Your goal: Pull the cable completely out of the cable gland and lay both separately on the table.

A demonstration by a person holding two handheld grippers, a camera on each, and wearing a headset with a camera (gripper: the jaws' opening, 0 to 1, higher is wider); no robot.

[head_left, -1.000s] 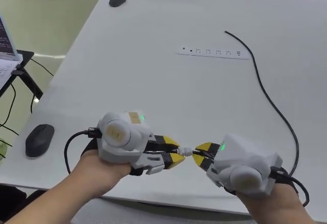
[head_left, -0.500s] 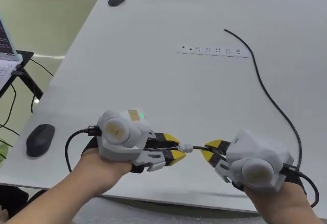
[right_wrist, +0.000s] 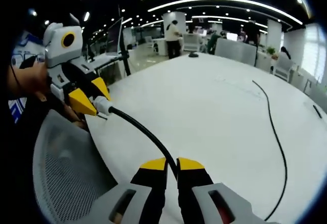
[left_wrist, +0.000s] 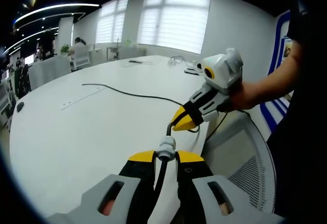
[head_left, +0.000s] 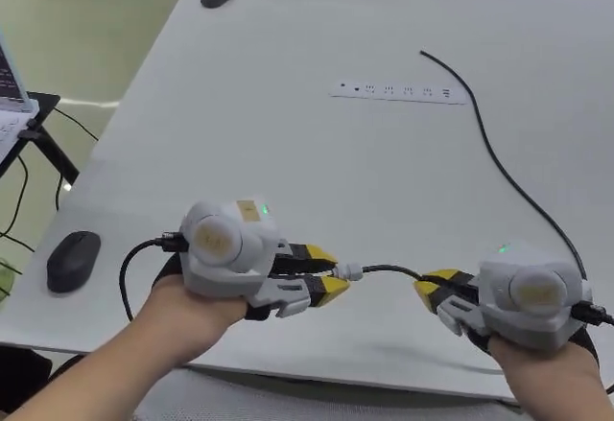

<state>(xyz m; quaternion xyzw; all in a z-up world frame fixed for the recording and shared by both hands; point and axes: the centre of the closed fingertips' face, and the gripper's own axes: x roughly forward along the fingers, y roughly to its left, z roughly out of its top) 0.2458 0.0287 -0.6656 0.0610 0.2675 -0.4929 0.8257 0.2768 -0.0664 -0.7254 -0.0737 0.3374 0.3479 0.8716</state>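
Cable, thin and black, spans the gap between the two grippers above the near edge of the white table. One end passes into the small white cable gland. The other end goes between the jaws of the right gripper, which are closed on it. The left gripper has its yellow-tipped jaws clamped around the gland. In the left gripper view a black length shows behind the gland, running back between those jaws, so I judge the cable is not yet free of it. The exposed stretch curves gently rather than lying straight. The grippers are well apart, each in one of the person's hands, and both look clear of the tabletop.

The step in hand looks like the pull itself, with the gland held on the left and the cable drawn away on the right. The next move probably calls for a steady pull along the gland's axis until the tail comes through. The left grip needs to be firm enough that the gland neither twists nor slips. Each piece can then be set down apart from the other on the table.

Farther off lie a white power strip, a long black cord and a dark mouse near the table's left edge.
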